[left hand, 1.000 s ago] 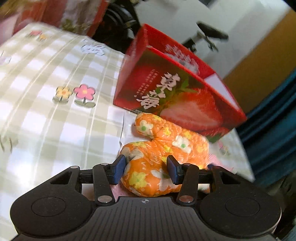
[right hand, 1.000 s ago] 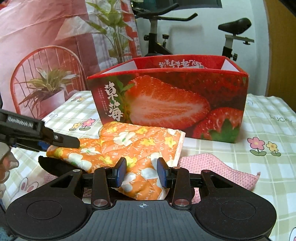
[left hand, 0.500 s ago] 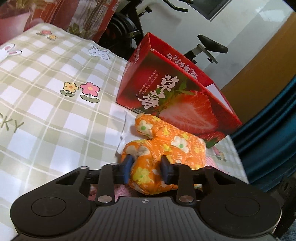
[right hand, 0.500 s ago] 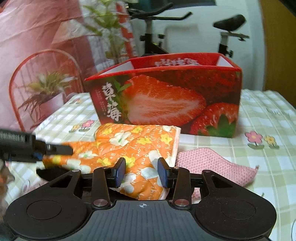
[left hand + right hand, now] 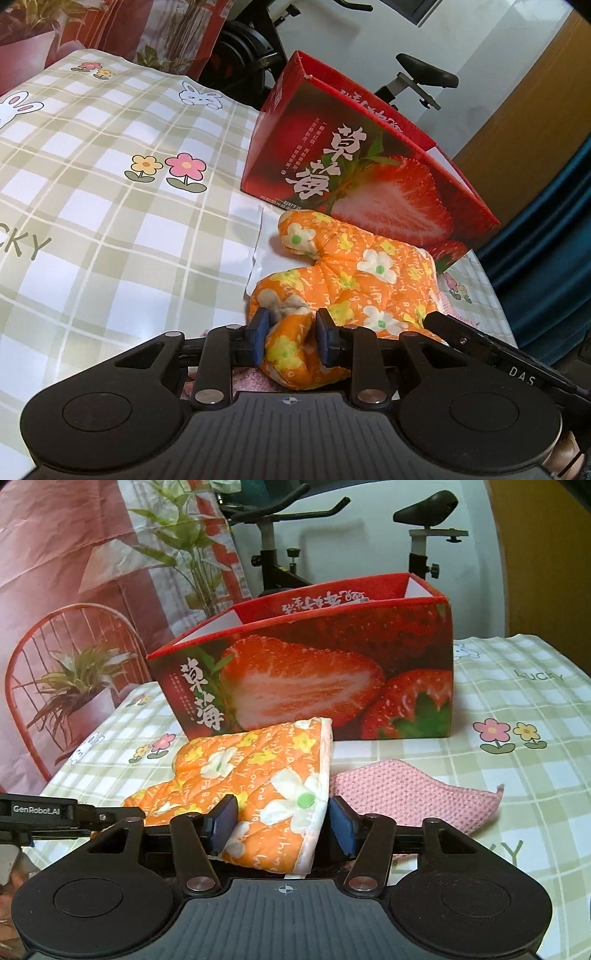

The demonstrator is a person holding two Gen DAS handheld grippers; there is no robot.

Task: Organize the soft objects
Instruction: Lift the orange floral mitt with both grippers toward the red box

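Observation:
An orange flowered oven mitt (image 5: 362, 273) lies on the checked tablecloth in front of a red strawberry box (image 5: 351, 166). My left gripper (image 5: 291, 332) is shut on the mitt's near rounded end, and the fabric bulges between the blue pads. In the right wrist view the mitt (image 5: 258, 760) has its cuff between the jaws of my right gripper (image 5: 282, 819). Those jaws are opening, and the right pad stands just off the cuff's edge. A pink knitted cloth (image 5: 406, 797) lies partly under the mitt. The open-topped box (image 5: 314, 672) stands right behind.
A white sheet (image 5: 266, 251) sticks out from under the mitt. The checked tablecloth (image 5: 110, 229) stretches to the left. An exercise bike (image 5: 424, 528) stands behind the table, with a printed backdrop (image 5: 74, 590) at the left and a blue curtain (image 5: 546, 221) at the right.
The left jaws closed from wide apart onto the mitt's near end. The right jaws, earlier pinching the cuff, have spread apart. The right view has rolled slightly.

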